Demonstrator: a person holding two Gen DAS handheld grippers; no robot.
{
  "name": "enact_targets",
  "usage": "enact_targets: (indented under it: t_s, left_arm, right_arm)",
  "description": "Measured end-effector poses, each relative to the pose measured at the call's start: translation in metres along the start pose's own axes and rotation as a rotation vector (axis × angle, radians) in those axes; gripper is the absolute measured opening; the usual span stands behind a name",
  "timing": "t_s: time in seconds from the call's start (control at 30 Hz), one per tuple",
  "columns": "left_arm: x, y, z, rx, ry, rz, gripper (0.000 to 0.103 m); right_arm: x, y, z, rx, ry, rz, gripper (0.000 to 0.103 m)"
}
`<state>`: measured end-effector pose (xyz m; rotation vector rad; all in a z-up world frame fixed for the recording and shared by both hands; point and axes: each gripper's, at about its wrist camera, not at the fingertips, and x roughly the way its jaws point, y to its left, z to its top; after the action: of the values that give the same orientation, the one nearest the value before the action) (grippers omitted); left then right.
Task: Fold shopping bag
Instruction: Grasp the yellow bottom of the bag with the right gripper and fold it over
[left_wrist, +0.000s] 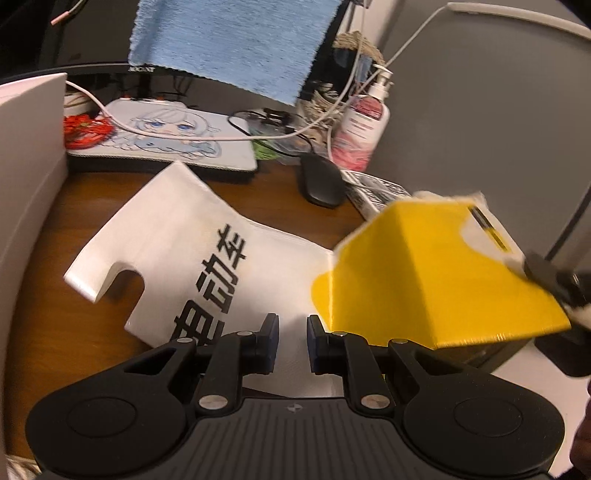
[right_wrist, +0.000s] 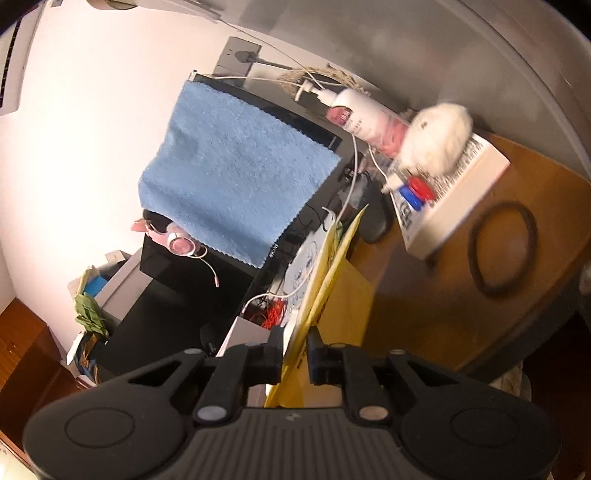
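1. Left wrist view: the shopping bag lies on the brown desk. Its white printed side is flat, with the handle cutout at near left. Its right part, yellow underside showing, is lifted off the desk and tilted over toward the left.
2. Left gripper hangs over the near edge of the bag's white part. Its fingers stand partly open, with a clear gap and nothing between them. Whether the tips touch the bag I cannot tell.
3. Right gripper shows at the right edge, blurred, at the raised yellow corner.
4. Right wrist view: right gripper is rolled sideways, so the desk runs up the right of the frame. The yellow bag edge passes between its fingers, which are closed down close on the sheet. It looks pinched, with a small gap on the right pad side.
5. Step, as a judgement: 1 fold in progress, the right side being carried across over the white part.
6. The next move calls for bringing the held corner leftward and down until its edges line up with the flat part. The left gripper should pin the flat part so the bag does not slide. Risk: thin film slipping from the pinch.
7. Clutter at far: mouse, pump bottle, blue towel, clear of the fold.
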<state>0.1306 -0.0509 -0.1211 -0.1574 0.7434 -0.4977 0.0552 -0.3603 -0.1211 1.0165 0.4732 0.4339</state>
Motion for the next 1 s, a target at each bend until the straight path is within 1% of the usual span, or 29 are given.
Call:
enact_targets:
  t_s: [0.1,0.13,0.2,0.3,0.37,0.4,0.43,0.47,0.5,0.57,0.63,0.7,0.93,1.0]
  left_arm:
    - [0.0,-0.007,-0.004,0.004,0.005,-0.021,0.015]
    - [0.0,-0.009,-0.005,0.003,0.009,-0.036,0.015]
    - [0.0,-0.011,-0.007,-0.004,0.02,-0.071,0.015]
    - [-0.003,-0.01,-0.007,-0.033,0.035,-0.129,0.015]
    - [-0.01,-0.008,-0.004,-0.061,0.025,-0.157,0.016]
    - [-0.017,-0.007,-0.001,-0.068,0.012,-0.163,0.021]
    - [-0.024,-0.005,0.002,-0.073,-0.004,-0.167,0.032]
    - [-0.032,-0.004,0.005,-0.075,-0.025,-0.163,0.038]
    - [-0.041,-0.002,0.008,-0.077,-0.05,-0.156,0.047]
    - [-0.057,0.001,0.012,-0.061,-0.103,-0.105,0.048]
    - [-0.066,0.003,0.017,-0.032,-0.129,-0.027,0.049]
    - [-0.07,0.007,0.02,-0.017,-0.141,0.03,0.049]
    - [-0.052,0.021,0.017,-0.042,-0.081,0.121,0.048]
    - [-0.045,0.027,0.015,-0.048,-0.051,0.111,0.048]
  right_arm:
    - [0.001,0.004,0.005,-0.036,-0.02,-0.021,0.015]
    - [0.001,0.006,0.007,-0.049,-0.027,-0.028,0.012]
    - [0.002,0.009,0.011,-0.073,-0.04,-0.042,0.009]
    - [0.001,0.012,0.017,-0.093,-0.054,-0.055,0.008]
    - [-0.001,0.013,0.021,-0.096,-0.064,-0.06,0.008]
    - [-0.003,0.013,0.024,-0.099,-0.07,-0.066,0.007]
    - [-0.004,0.013,0.027,-0.104,-0.074,-0.07,0.007]
    - [-0.006,0.013,0.03,-0.106,-0.077,-0.072,0.007]
    - [-0.007,0.012,0.033,-0.105,-0.077,-0.072,0.007]
    - [-0.01,0.011,0.04,-0.109,-0.077,-0.071,0.007]
    - [-0.013,0.012,0.046,-0.121,-0.085,-0.075,0.007]
    - [-0.015,0.014,0.053,-0.137,-0.087,-0.083,0.007]
    - [-0.007,0.025,0.067,-0.209,-0.051,-0.109,0.006]
    - [-0.006,0.029,0.069,-0.223,-0.043,-0.107,0.006]
